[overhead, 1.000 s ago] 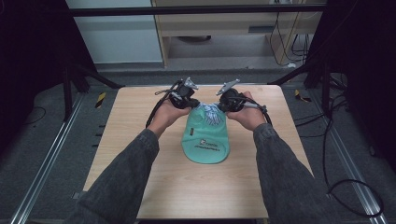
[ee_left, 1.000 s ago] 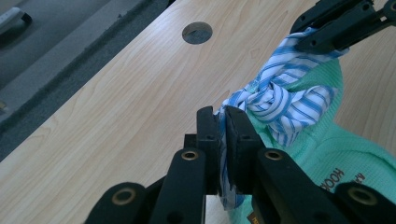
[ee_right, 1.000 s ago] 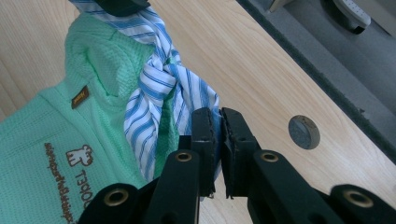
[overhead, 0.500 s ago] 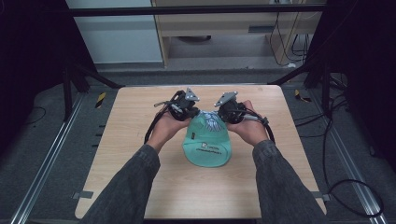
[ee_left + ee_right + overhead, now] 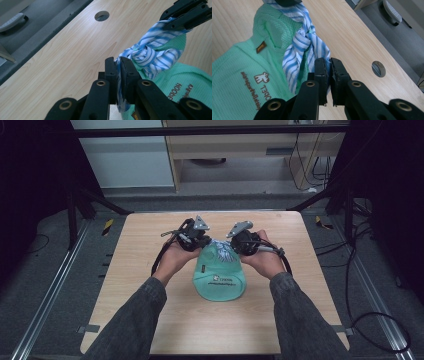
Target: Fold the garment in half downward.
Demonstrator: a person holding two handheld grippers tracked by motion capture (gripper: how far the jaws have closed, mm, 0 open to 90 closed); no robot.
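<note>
The left gripper point(image 5: 196, 236) — jaws closed on one end of the blue-striped tie point(image 5: 146, 53) — was held over the wooden table point(image 5: 135, 270), just left of the green pouch point(image 5: 220, 277). The tie was knotted at the pouch's far, gathered end; the pouch lay at mid-table, printed face up. The right gripper point(image 5: 242, 240) — jaws pinched on the tie's other end — stood just right of the knot.
</note>
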